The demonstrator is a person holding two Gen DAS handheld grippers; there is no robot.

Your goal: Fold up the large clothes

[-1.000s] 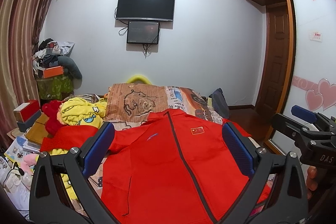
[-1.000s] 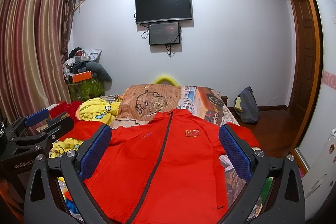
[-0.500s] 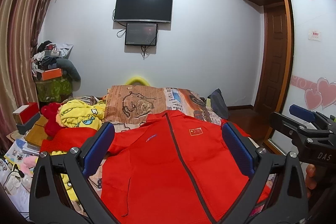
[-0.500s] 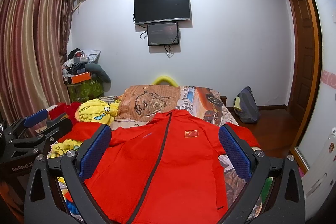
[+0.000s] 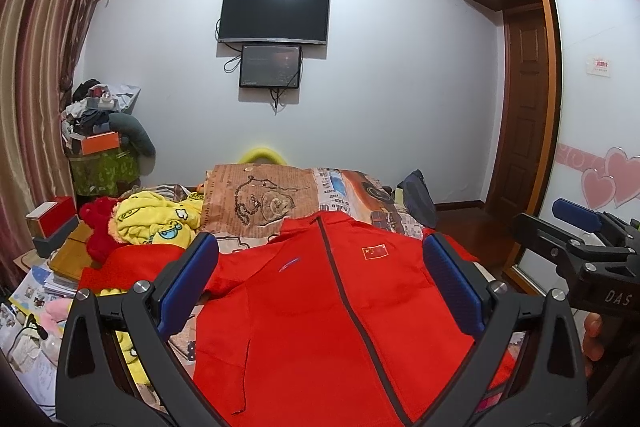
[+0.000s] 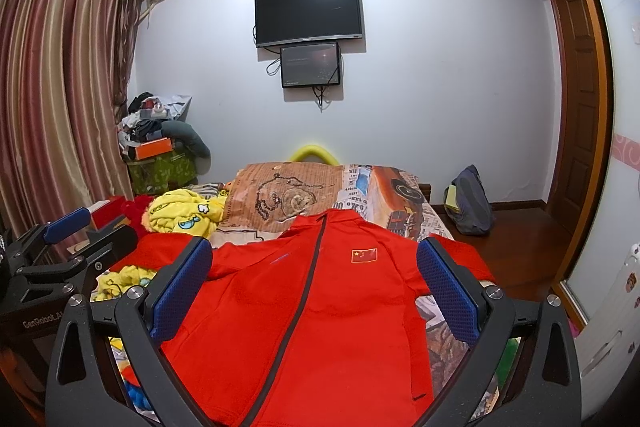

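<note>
A large red zip jacket (image 5: 320,307) with a small flag patch lies spread front-up on the bed, collar toward the far wall; it also shows in the right wrist view (image 6: 312,307). Its left sleeve stretches out to the left. My left gripper (image 5: 320,283) is open and empty, held above the jacket's lower half. My right gripper (image 6: 314,283) is open and empty, also above the jacket. Each gripper shows at the edge of the other's view: the right one (image 5: 580,251), the left one (image 6: 68,247).
A patterned bedspread (image 5: 260,199) covers the bed. Yellow clothing (image 5: 156,223) and a red plush (image 5: 100,227) lie at the left. Boxes and papers (image 5: 48,227) stack beside the bed. A backpack (image 6: 470,203) sits on the floor at right, near a wardrobe (image 5: 592,107).
Both views have tilted very slightly upward; the jacket lies as before and both grippers stay open.
</note>
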